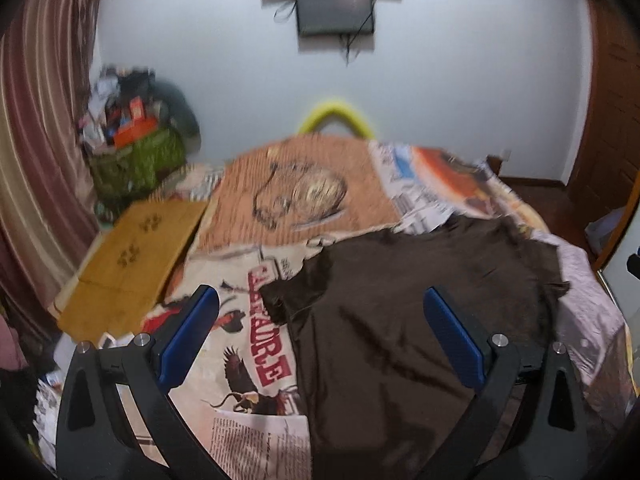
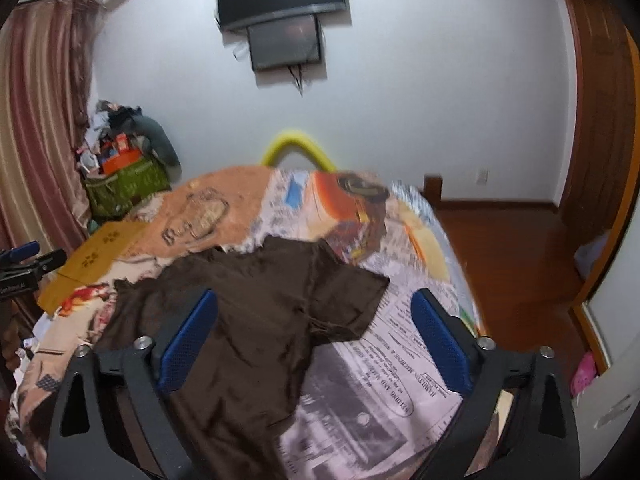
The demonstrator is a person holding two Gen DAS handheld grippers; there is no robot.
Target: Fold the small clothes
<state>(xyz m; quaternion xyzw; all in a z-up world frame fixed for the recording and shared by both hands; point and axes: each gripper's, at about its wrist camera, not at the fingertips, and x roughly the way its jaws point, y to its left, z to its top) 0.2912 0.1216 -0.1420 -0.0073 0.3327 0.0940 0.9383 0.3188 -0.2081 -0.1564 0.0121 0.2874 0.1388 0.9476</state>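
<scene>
A dark brown small shirt (image 1: 408,312) lies spread flat on a table covered with newspaper (image 1: 256,364). It also shows in the right wrist view (image 2: 256,308), with one short sleeve (image 2: 352,300) reaching right. My left gripper (image 1: 320,300) is open and empty above the shirt's left part, its blue fingers (image 1: 188,336) wide apart. My right gripper (image 2: 314,304) is open and empty above the shirt's right side. The left gripper's tip (image 2: 24,256) shows at the left edge of the right wrist view.
A yellow cardboard sheet (image 1: 132,268) and an orange sheet with a drawing (image 1: 296,188) lie on the table's far left. A green bag of clutter (image 1: 136,160) stands by the curtain (image 1: 36,152). A yellow chair back (image 1: 336,116) rises behind the table. Wooden floor (image 2: 512,252) lies right.
</scene>
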